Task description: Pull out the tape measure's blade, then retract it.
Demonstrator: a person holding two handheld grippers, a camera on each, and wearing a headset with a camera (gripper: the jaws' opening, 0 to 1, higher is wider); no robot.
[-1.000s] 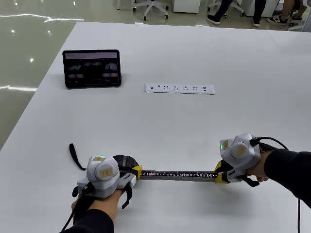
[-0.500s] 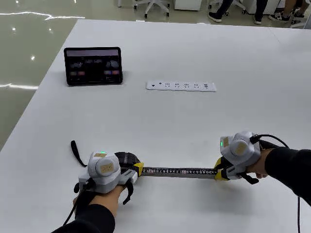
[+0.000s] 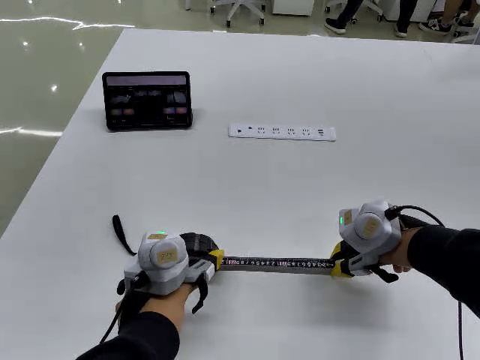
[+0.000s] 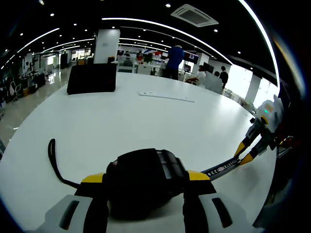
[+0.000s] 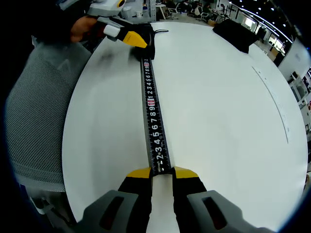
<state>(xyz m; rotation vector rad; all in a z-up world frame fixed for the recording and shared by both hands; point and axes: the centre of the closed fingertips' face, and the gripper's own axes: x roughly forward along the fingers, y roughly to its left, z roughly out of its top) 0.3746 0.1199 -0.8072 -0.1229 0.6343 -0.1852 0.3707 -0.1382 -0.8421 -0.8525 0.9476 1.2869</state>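
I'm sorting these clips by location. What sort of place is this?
Probably an open-plan office or lab. A large white table carries a tablet and a power strip, rolling office chairs stand on the glossy floor, and people are among desks behind.

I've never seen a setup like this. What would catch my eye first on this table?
A numbered blade is stretched along the near side of the white table between two hand-held grippers. The left gripper clamps the black tape measure case, and the right gripper pinches the blade's end. Farther back, a dark tablet stands at the left and a white power strip lies near the middle.
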